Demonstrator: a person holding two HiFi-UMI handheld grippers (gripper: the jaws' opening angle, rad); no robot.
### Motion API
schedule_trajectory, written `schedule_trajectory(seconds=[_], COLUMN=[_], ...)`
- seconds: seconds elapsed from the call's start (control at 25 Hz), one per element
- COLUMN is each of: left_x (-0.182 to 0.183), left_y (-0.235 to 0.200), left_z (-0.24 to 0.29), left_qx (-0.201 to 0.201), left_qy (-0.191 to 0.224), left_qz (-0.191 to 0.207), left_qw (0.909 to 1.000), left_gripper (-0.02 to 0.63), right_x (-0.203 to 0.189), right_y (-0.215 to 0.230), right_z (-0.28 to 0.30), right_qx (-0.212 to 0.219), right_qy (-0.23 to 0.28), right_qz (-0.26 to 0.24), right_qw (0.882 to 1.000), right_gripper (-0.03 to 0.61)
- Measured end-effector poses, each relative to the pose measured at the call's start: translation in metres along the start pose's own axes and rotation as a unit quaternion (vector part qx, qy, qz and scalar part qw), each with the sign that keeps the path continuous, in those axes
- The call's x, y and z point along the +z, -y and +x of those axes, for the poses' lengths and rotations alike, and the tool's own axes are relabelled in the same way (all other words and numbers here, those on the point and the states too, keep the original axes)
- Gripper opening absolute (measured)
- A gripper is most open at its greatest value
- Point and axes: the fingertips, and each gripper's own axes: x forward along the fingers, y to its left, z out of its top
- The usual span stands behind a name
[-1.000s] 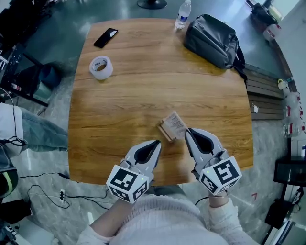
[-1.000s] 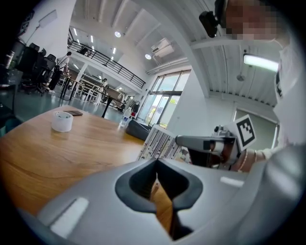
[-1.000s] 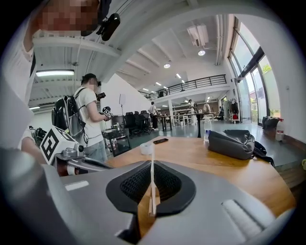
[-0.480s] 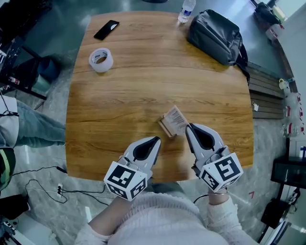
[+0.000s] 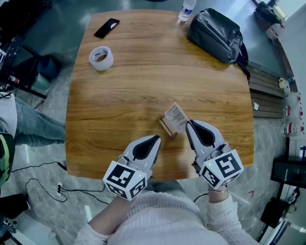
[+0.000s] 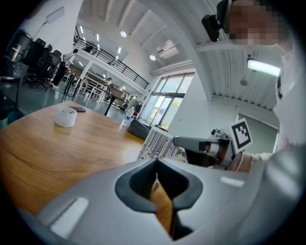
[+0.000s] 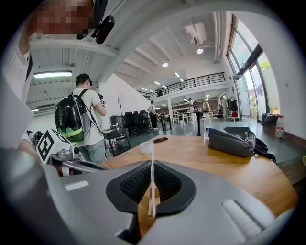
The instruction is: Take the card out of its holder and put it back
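Observation:
A white card point(image 5: 175, 115) with a printed barcode stands at a slant over its brown holder point(image 5: 166, 127) on the wooden table point(image 5: 119, 105). My right gripper point(image 5: 188, 124) is shut on the card's near edge. In the right gripper view the card point(image 7: 152, 177) shows edge-on as a thin white strip pinched between the jaws of the right gripper point(image 7: 152, 165). My left gripper point(image 5: 156, 139) hovers a little to the left of the holder, shut with nothing in it. The left gripper view has its jaws point(image 6: 157, 167) closed, with the card point(image 6: 160, 143) beyond them.
A roll of tape point(image 5: 101, 58) and a black phone point(image 5: 106, 27) lie at the table's far left. A grey bag point(image 5: 217, 34) and a water bottle point(image 5: 185, 9) stand at the far right. A person with a backpack point(image 7: 79, 119) stands beyond the table.
The head camera has shifted slightly. Both grippers and the card keep their places on the table.

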Motion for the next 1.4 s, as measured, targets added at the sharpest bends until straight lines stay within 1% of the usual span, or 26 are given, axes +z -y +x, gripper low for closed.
schedule_trajectory(seconds=[0.32, 0.92, 1.12, 1.28, 1.4], left_x=[0.002, -0.002, -0.003, -0.002, -0.003], left_y=[0.001, -0.003, -0.004, -0.006, -0.006], left_z=[-0.002, 0.0, 0.002, 0.003, 0.004], left_qx=[-0.001, 0.003, 0.001, 0.002, 0.001], left_qy=[0.004, -0.002, -0.002, -0.005, -0.007], left_qz=[-0.004, -0.01, -0.007, -0.01, -0.011], left_qw=[1.0, 0.9999, 1.0, 0.9999, 0.9999], left_gripper=[0.009, 0.009, 0.009, 0.009, 0.008], right_x=[-0.004, -0.036, -0.052, -0.055, -0.055], right_y=[0.0, -0.001, -0.004, -0.002, -0.001], right_z=[0.002, 0.013, 0.017, 0.017, 0.018], right_qx=[0.0, -0.003, 0.002, -0.002, 0.004], right_qy=[-0.005, -0.036, -0.056, -0.058, -0.059], right_qz=[0.004, 0.014, 0.014, 0.018, 0.019], right_qw=[1.0, 0.999, 0.998, 0.998, 0.998], right_gripper=[0.014, 0.014, 0.014, 0.014, 0.015])
